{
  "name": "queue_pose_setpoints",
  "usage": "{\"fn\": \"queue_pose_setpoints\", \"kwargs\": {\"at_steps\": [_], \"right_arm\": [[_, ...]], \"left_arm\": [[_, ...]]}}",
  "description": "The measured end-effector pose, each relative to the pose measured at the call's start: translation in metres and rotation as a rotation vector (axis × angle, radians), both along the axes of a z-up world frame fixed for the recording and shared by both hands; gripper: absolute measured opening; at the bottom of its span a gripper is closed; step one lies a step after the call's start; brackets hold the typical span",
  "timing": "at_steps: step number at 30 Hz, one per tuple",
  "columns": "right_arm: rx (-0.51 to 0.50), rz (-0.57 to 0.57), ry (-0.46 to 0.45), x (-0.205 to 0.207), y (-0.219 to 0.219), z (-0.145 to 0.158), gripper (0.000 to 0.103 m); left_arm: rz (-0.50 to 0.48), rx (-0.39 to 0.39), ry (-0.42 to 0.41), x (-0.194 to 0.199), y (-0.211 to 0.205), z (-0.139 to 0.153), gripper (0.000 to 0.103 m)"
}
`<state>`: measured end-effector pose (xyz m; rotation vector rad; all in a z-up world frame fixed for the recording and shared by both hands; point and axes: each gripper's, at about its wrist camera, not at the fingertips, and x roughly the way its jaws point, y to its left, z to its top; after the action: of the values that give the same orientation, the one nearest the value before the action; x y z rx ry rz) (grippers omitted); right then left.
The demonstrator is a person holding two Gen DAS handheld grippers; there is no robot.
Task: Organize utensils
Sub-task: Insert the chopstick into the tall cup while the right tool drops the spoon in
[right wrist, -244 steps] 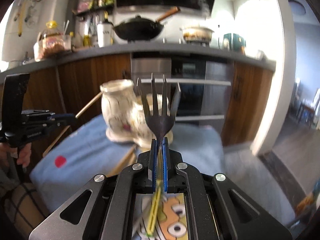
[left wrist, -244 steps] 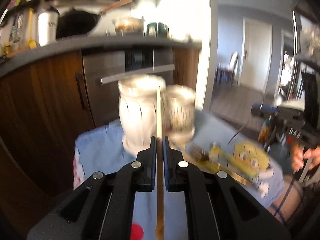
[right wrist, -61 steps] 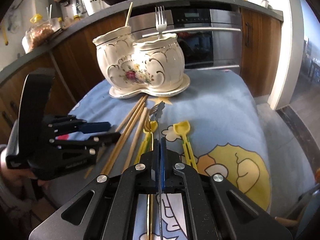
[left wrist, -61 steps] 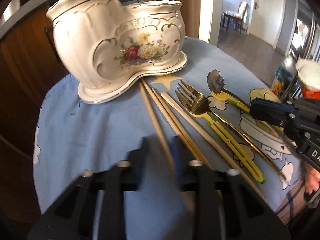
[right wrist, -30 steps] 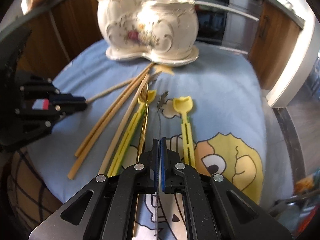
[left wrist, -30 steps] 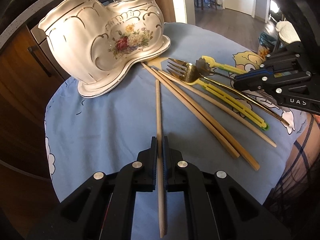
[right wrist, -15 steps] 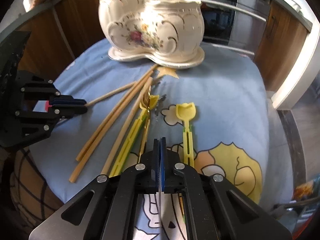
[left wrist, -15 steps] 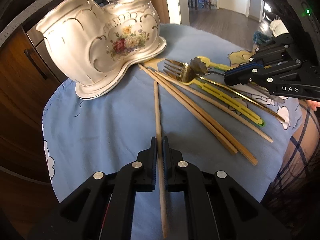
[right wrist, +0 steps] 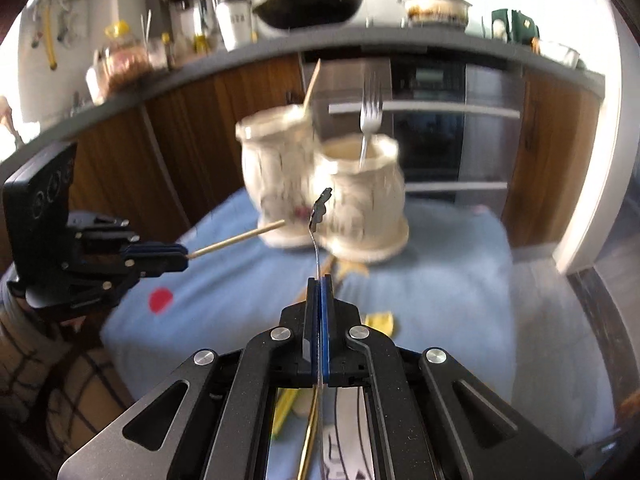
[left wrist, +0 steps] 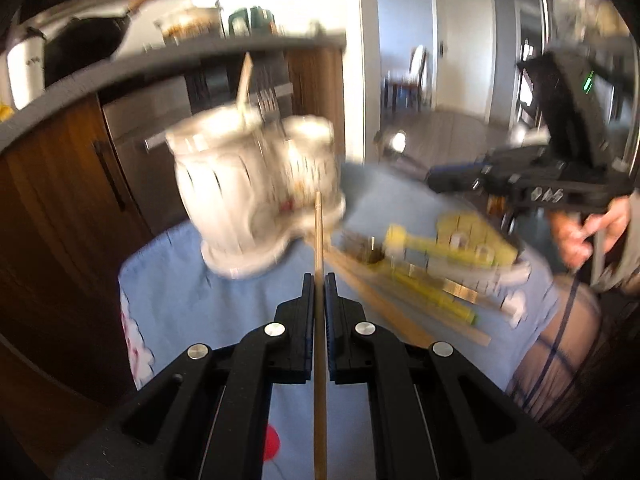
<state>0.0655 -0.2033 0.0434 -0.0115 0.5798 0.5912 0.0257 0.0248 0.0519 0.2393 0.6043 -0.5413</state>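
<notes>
Over the blue bench [right wrist: 460, 264] we pinch a chopstick [left wrist: 319, 240] and a thin spoon [right wrist: 318, 216] in tight jaws; either could pivot and miss the holder [right wrist: 320, 196].

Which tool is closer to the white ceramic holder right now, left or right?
Hard to call; neither touches it. The left tool, shut on a chopstick, and the right tool, shut on a thin metal utensil, both hang short of the holder, pointing toward it.

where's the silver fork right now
In the right wrist view the silver fork stands tines up in the right-hand compartment of the white ceramic holder, beside the wooden stick in the left compartment.
</notes>
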Motion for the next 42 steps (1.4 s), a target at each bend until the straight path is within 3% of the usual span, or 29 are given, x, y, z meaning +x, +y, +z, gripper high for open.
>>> {"fn": "queue_pose_setpoints", "kwargs": {"at_steps": [5, 9, 18, 24, 32, 42], "right_arm": [[0.091, -0.041, -0.068, 0.021, -0.003, 0.026, 0.002], [0.173, -0.075, -0.082, 0.054, 0.001, 0.042, 0.002], [0.342, -0.155, -0.157, 0.112, 0.008, 0.062, 0.002], [0.43, -0.22, -0.178, 0.144, -0.001, 0.054, 0.002], [0.453, -0.26, -0.218, 0.162, 0.007, 0.043, 0.002], [0.346, -0.295, -0.253, 0.164, 0.024, 0.022, 0.002]], "left_arm": [[0.048, -0.187, -0.146, 0.015, 0.018, 0.041, 0.005], [0.077, -0.338, -0.166, 0.051, 0.028, 0.059, 0.005], [0.151, -0.543, -0.246, 0.122, 0.038, 0.081, 0.005], [0.173, -0.641, -0.254, 0.163, 0.04, 0.069, 0.005], [0.194, -0.62, -0.309, 0.183, 0.033, 0.05, 0.005], [0.18, -0.565, -0.333, 0.176, 0.027, 0.032, 0.005]]}}
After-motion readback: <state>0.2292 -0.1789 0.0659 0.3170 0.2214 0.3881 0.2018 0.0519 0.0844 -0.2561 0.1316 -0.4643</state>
